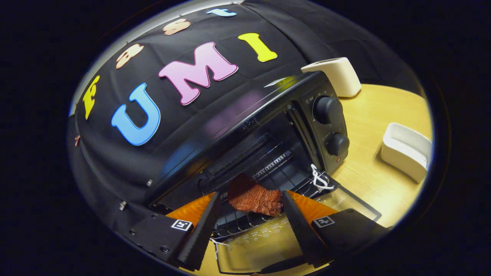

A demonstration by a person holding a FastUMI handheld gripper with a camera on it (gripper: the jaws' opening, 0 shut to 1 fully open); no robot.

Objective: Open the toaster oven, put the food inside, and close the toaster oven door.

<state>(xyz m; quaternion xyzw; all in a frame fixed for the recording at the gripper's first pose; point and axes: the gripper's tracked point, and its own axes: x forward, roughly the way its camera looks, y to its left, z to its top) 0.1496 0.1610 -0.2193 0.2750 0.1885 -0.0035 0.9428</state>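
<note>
Two white containers (406, 151) sat on the wooden desk (376, 115) right of the black toaster oven (268, 126), its glass door (261, 245) dropped open. Tongs (251, 207) were spread fairly wide, the brown piece of meat (255, 198) between the fingertips at the rack's front; grip unclear.

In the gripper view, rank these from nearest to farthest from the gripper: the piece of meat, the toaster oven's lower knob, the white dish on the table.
1. Piece of meat: between the open fingertips of the gripper, at the oven mouth.
2. Lower knob: beyond the fingers, on the oven's control panel.
3. White dish: farther out on the wooden table, past the oven.
</note>
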